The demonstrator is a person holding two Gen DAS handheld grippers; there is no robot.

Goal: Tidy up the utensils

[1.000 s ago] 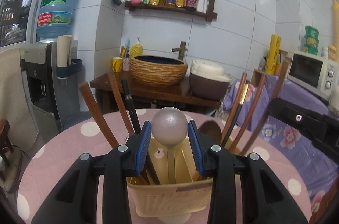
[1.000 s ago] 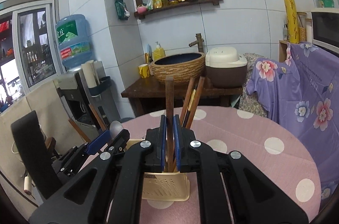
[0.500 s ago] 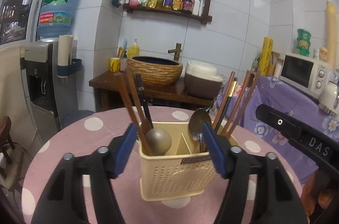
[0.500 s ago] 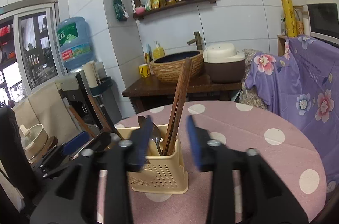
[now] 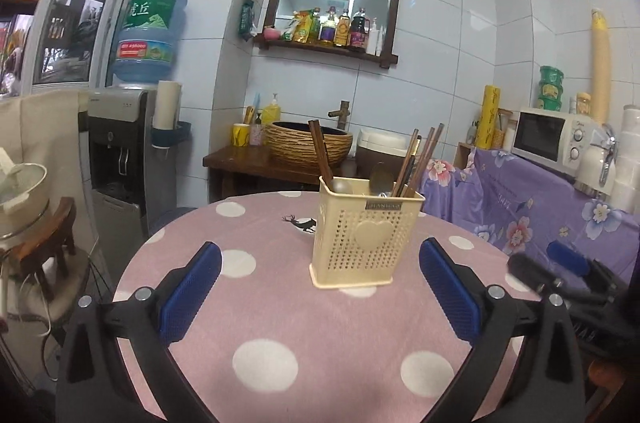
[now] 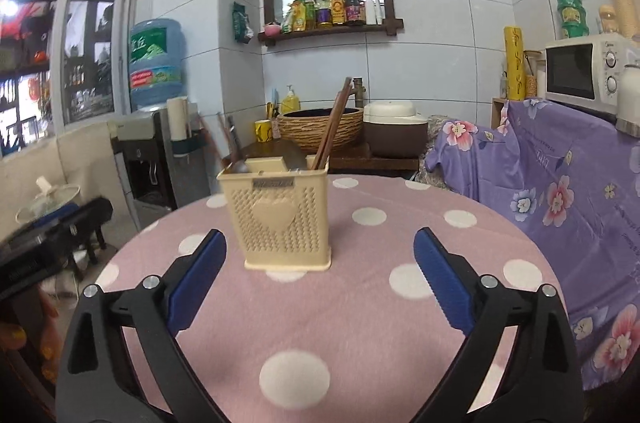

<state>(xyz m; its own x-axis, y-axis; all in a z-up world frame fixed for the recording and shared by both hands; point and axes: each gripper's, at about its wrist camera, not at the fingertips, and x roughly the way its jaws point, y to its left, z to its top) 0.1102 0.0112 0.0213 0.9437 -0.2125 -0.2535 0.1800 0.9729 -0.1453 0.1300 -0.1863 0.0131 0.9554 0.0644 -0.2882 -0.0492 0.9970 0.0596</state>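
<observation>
Both tools empty, jaws opening wide: left tool (image 5: 320, 299), right tool (image 6: 320, 285). Caddy (image 5: 366, 235) ahead on counter (image 5: 280, 311), chopsticks (image 5: 418, 157) upright inside, prob sorted by slot.

Perforated cream plastic caddy (image 5: 362, 239) holds wooden chopsticks (image 5: 418, 159) and metal spoons (image 5: 380, 177) on matt dotted cloth (image 5: 280, 303).

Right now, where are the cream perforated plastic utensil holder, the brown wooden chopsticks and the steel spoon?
cream perforated plastic utensil holder (image 5: 362, 243): left wrist view, front wall.
brown wooden chopsticks (image 5: 420, 157): left wrist view, shafts of the holder's right-hand bundle.
steel spoon (image 5: 381, 177): left wrist view, bowl above the rim.
</observation>
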